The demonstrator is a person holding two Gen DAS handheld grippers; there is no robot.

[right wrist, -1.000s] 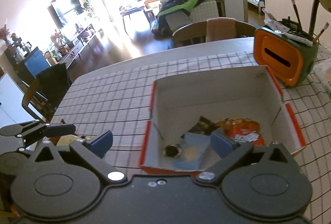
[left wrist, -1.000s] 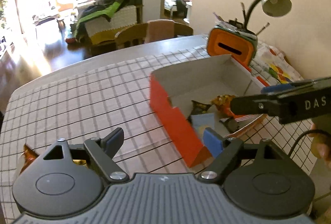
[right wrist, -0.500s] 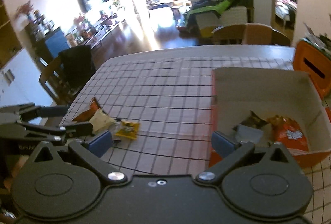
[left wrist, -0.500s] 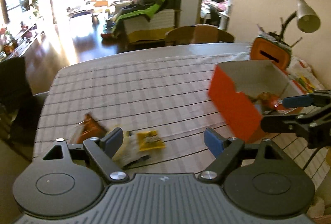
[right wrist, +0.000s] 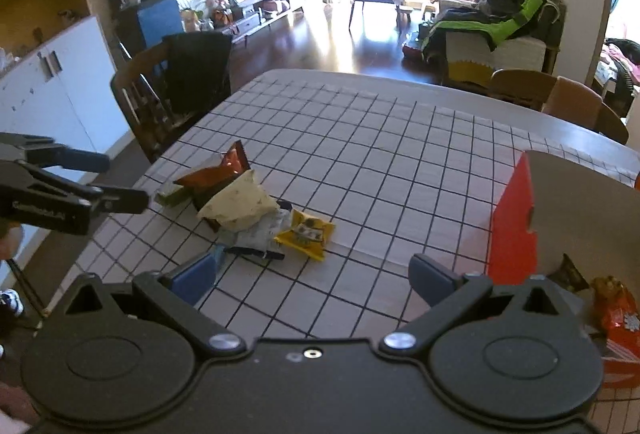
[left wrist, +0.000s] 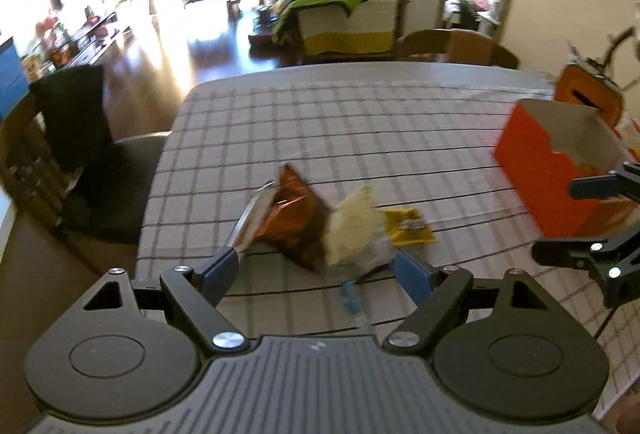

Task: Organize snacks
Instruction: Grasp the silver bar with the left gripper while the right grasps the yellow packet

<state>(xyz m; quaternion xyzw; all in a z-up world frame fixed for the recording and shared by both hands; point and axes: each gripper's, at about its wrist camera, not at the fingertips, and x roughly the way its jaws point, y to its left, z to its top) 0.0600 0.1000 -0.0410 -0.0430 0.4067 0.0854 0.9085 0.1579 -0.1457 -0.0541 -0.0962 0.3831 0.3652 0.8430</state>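
Observation:
A heap of snack packets lies on the checked tablecloth: an orange-brown bag (left wrist: 294,213) (right wrist: 218,173), a cream bag (left wrist: 354,226) (right wrist: 240,203) and a small yellow packet (left wrist: 410,228) (right wrist: 306,234). My left gripper (left wrist: 316,272) hovers open just short of the heap, nothing between its blue pads. It shows at the left edge of the right wrist view (right wrist: 116,181). My right gripper (right wrist: 312,274) is open above bare cloth, near the heap; its fingers (left wrist: 592,185) appear at the right of the left wrist view. The orange box (left wrist: 560,169) (right wrist: 516,230) holds a red packet (right wrist: 616,318).
An orange pen holder (left wrist: 588,93) stands behind the box. A chair with a dark cloth (right wrist: 188,73) is at the table's left side, and another chair (right wrist: 556,97) at the far side. The table edge (left wrist: 160,169) drops off left of the heap.
Both grippers swung left, away from the orange box and over to the snack heap. The box has slid to the right edge of both views. Both stayed open.

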